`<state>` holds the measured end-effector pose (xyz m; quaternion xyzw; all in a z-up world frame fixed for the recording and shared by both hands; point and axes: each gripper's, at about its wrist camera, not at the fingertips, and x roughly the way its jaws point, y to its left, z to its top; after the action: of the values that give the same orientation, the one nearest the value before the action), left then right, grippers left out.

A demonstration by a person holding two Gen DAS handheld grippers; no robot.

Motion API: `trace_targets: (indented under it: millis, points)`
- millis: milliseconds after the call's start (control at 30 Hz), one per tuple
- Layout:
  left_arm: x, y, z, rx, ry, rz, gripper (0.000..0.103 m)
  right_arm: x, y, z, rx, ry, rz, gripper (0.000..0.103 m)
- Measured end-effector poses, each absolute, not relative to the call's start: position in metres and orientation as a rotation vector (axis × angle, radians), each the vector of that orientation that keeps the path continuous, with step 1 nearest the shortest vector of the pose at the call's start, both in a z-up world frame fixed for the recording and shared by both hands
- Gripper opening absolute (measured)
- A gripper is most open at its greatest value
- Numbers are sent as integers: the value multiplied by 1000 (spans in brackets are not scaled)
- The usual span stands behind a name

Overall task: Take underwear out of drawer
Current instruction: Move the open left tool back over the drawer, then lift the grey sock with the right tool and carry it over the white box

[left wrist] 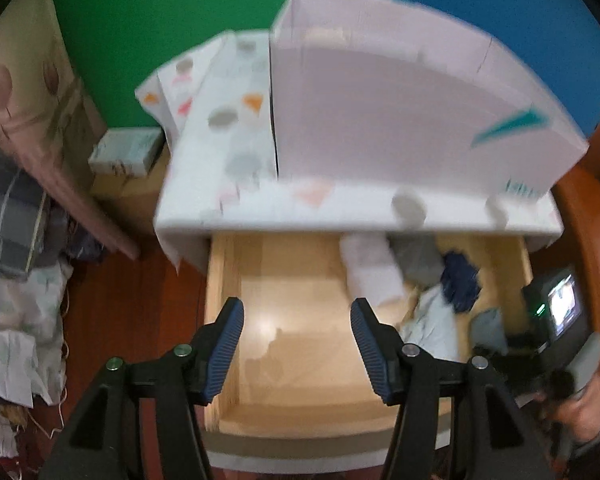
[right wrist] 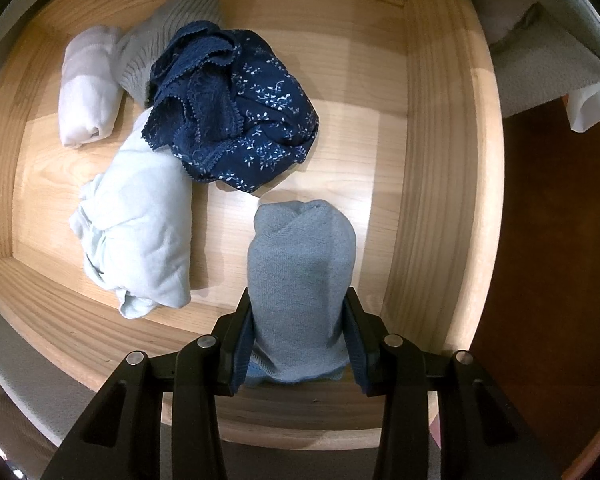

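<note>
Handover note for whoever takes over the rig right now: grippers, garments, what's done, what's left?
Right gripper: shut on the grey-blue roll, pointing down into the drawer.
Left gripper: open, nothing between its fingers, above the drawer's bare half.
In the drawer: navy floral pair, pale blue bundle, white roll, grey ribbed piece.
Done: drawer open, one piece gripped.
Left: lift it out; nothing visibly removed yet.
</note>
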<state>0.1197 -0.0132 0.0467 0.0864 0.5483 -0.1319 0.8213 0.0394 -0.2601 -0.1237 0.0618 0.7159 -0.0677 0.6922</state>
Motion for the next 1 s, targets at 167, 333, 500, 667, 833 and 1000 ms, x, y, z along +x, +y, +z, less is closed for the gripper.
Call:
trace_targets:
  millis: [167, 333, 500, 667, 833, 1000]
  points:
    - [107, -13, 11, 167, 1234, -254, 57, 41, -251, -121, 118, 1596, -160, 36]
    - [98, -11, -10, 163, 1251, -212, 57, 37, -246, -118, 141, 1578, -164, 35]
    - [94, -4, -25, 150, 1264, -178, 57, 34, -249, -113, 176, 1546, -164, 34]
    - [90, -2, -23, 180, 1217, -151, 57, 29, -247, -103, 176, 1486, -175, 34]
    - [89, -3, -22, 196, 1198, -145, 57, 23, -248, -93, 175, 1426, -196, 34]
    - [86, -7, -19, 207, 1179, -157, 57, 16, -246, -77, 164, 1350, -203, 34]
